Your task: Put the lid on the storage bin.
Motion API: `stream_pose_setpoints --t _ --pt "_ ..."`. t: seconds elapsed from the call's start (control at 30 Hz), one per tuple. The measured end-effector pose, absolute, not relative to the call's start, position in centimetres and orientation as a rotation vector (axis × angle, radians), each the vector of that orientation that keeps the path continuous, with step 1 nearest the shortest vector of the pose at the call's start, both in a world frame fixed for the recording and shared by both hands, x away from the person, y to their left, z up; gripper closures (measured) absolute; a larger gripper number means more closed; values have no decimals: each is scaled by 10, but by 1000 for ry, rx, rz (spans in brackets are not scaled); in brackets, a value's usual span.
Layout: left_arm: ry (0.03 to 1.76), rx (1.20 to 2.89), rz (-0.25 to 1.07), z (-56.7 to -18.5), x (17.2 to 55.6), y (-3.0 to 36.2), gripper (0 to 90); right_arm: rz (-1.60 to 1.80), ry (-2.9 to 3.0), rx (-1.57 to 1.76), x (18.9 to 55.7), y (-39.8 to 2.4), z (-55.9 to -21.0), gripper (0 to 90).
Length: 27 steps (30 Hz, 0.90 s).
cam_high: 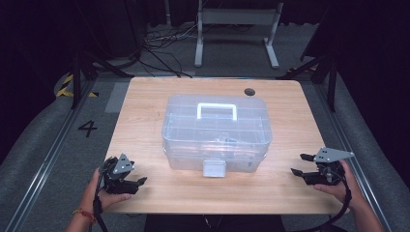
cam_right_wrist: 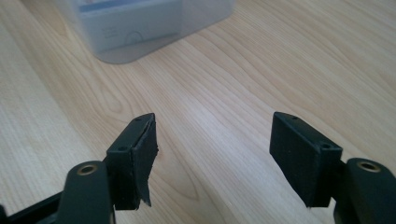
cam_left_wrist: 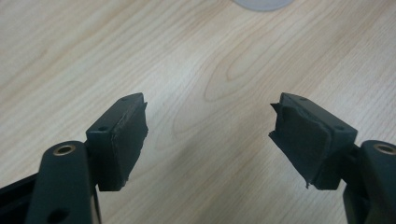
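Clear plastic storage box with a white handle [cam_high: 216,131] is being left mid-table on the light wooden table [cam_high: 145,96], latch seemingly fastened. Left gripper [cam_high: 137,183] and right gripper [cam_high: 297,164] are being held released, empty, flanking it well apart; an approach toward the box is judged next.

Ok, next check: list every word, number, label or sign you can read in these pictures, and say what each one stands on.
"4": a black numeral on the grey floor, left of the wooden table.
Label on the clear plastic box, seen through its wall in the right gripper view: blue and white, print too blurred to read.
Yellow and black hazard stripes on the floor at far left: a marking, no words.
No other text.
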<state>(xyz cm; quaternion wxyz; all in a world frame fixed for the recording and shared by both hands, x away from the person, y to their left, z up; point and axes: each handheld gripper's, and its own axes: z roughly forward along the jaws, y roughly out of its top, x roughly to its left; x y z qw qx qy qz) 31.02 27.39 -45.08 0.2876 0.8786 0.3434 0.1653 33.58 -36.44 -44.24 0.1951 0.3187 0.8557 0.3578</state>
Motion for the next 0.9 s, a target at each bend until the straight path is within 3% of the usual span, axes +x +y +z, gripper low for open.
stream_pose_setpoints --t 0.5,0.7,0.9 --pt "1099 2214 342 -475 307 316 211 1015 2326 1143 331 -395 -477 254" --pt "1120 2160 433 -482 302 314 137 1015 2280 1206 331 -397 -486 208" --pt "1133 2155 436 -482 300 314 137 1017 2273 1206 331 -398 -487 199"
